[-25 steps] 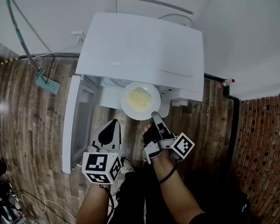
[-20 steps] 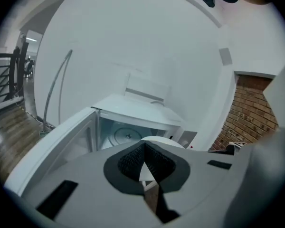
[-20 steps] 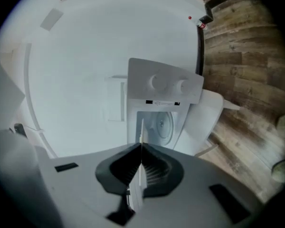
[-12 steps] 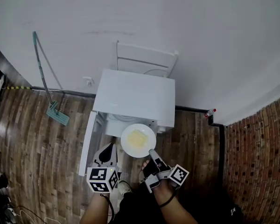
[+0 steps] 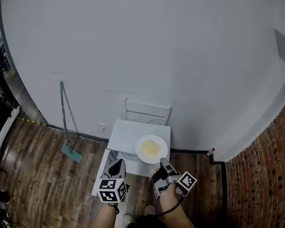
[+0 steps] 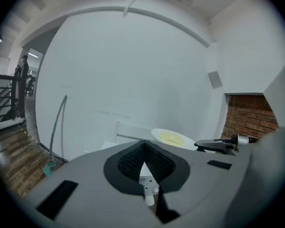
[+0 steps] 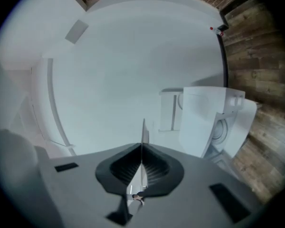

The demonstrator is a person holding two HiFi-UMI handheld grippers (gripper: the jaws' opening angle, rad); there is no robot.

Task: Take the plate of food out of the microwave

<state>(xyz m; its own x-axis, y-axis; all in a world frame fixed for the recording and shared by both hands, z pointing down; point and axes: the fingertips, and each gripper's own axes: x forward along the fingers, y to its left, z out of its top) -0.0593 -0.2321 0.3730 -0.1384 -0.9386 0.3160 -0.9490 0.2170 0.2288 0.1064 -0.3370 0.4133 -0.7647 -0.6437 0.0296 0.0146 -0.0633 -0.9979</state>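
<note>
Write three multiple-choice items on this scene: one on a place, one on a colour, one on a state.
1. Where does the mop stand?
A. Against the wall, left of the microwave
B. On top of the microwave
C. Against the brick wall

2. What colour is the plate?
A. Blue
B. Black
C. White

3. What is the right gripper doing?
A. Hanging open and empty
B. Gripping the plate's rim
C. Holding the mop handle

Answers: 1 A, the head view shows it leaning there; 2 C, white around the yellow food; 3 B, the right gripper view shows the thin rim between closed jaws.
</note>
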